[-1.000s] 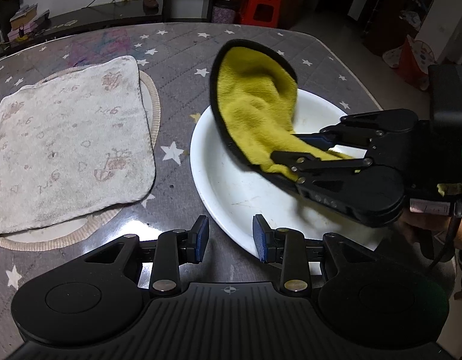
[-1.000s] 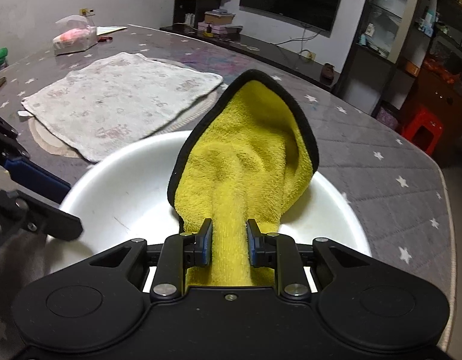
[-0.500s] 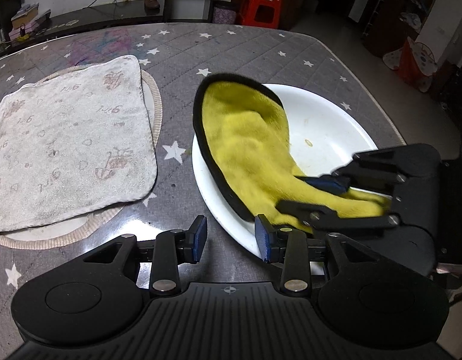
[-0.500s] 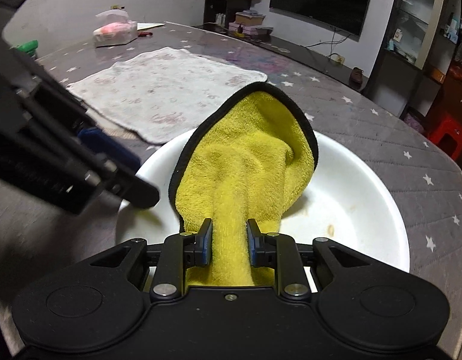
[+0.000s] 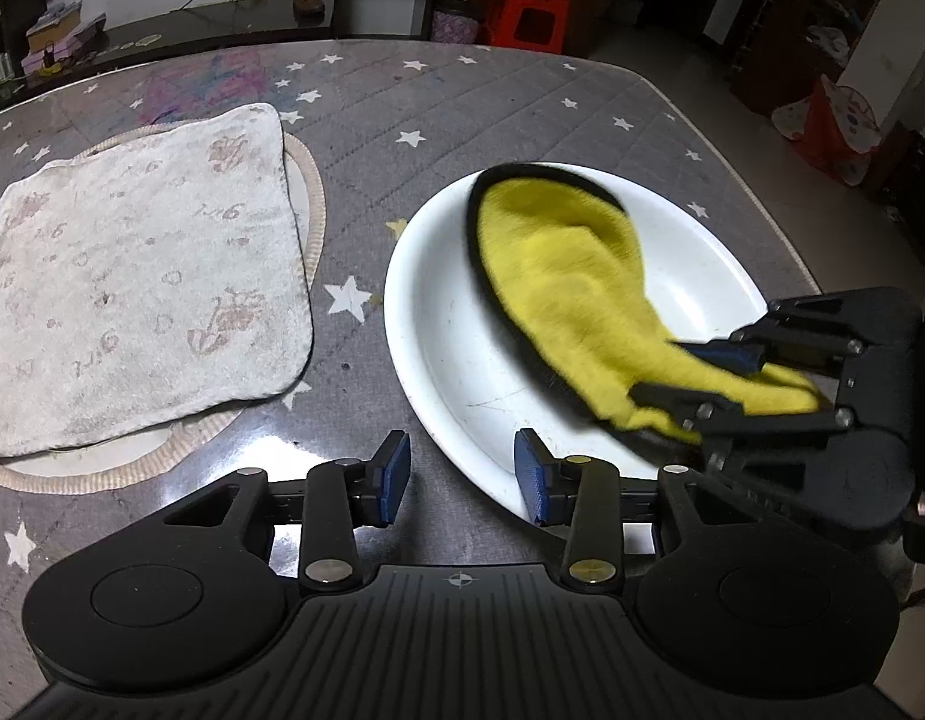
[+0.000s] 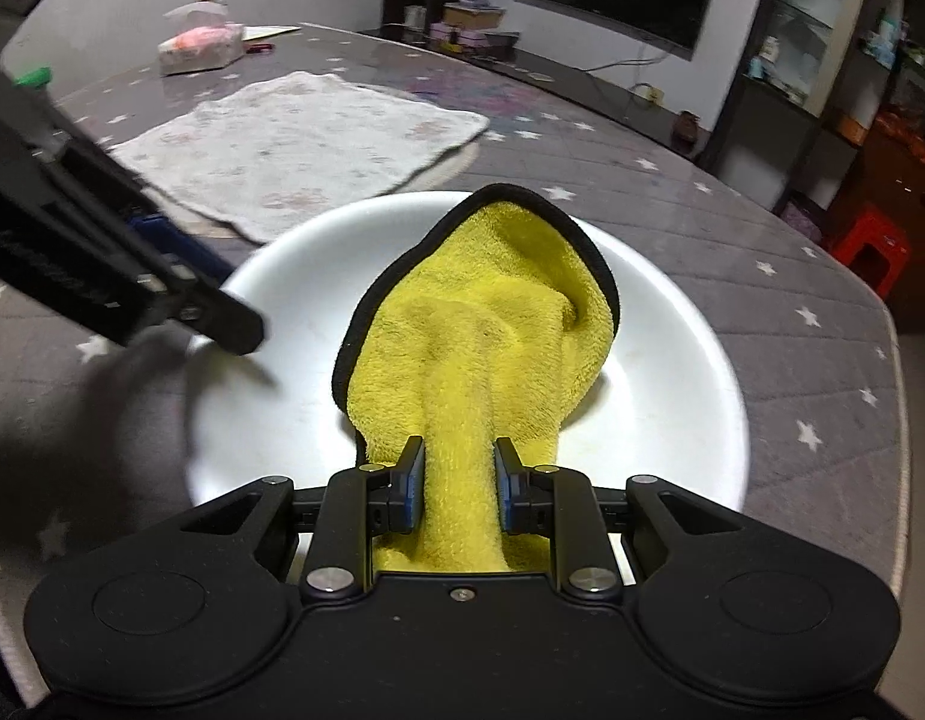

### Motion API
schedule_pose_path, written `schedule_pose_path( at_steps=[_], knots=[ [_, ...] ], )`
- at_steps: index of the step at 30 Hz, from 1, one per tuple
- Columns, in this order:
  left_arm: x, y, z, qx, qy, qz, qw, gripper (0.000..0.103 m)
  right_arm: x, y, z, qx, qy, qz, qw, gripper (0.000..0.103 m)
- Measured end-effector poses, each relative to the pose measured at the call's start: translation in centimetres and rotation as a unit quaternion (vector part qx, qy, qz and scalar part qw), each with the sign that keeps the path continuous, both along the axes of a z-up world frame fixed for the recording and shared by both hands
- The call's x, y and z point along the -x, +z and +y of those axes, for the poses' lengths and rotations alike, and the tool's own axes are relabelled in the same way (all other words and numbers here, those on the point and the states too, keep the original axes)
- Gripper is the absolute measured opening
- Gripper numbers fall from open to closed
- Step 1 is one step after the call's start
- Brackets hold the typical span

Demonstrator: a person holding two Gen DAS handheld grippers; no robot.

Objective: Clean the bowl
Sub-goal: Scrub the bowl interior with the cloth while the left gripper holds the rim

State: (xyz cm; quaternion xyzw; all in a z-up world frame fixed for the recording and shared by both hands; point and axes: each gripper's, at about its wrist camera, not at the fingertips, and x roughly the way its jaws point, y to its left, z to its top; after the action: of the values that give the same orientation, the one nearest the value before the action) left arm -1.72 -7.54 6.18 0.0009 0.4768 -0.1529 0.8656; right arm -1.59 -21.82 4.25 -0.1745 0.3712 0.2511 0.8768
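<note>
A white shallow bowl [image 5: 450, 324] [image 6: 672, 360] sits on the grey star-patterned table. A yellow cloth [image 5: 558, 276] [image 6: 486, 324] with a black edge lies spread inside it. My right gripper [image 6: 459, 480] [image 5: 666, 369] is shut on the cloth's bunched end, at the bowl's near right side. My left gripper [image 5: 462, 474] hovers at the bowl's near left rim. Its jaws are opening; the rim runs in front of the right pad [image 5: 531, 471], and the pads press on nothing. In the right wrist view the left gripper [image 6: 162, 282] reaches in over the rim, blurred.
A pale patterned towel [image 5: 132, 276] [image 6: 294, 144] lies on a round mat left of the bowl. A tissue pack [image 6: 201, 48] stands at the far end of the table. The table edge [image 5: 780, 228] curves close behind the bowl; a red stool [image 5: 531, 9] stands beyond.
The right gripper has dragged the yellow cloth from the bowl's left rim across toward its middle and right. The left gripper's jaws stand a little wider; it has stayed in place.
</note>
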Motion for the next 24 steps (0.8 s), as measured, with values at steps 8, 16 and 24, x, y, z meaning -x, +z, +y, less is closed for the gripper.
schedule_pose_path(
  at_steps=[8, 16, 24],
  knots=[
    [-0.7, -0.6, 0.2, 0.007, 0.02, 0.012, 0.9997, 0.048, -1.6, -0.6, -0.9, 0.007, -0.033, -0.027, 0.999, 0.025],
    [-1.1, -1.0, -0.2, 0.018, 0.017, 0.02, 0.9995, 0.028, -3.1, -0.9, -1.4, -0.005, -0.047, -0.04, 0.998, 0.025],
    [-2.0, -1.0, -0.3, 0.007, 0.015, 0.007, 0.9998, 0.025, -4.5, -0.9, -1.1, -0.007, -0.052, -0.046, 0.998, 0.025]
  ],
)
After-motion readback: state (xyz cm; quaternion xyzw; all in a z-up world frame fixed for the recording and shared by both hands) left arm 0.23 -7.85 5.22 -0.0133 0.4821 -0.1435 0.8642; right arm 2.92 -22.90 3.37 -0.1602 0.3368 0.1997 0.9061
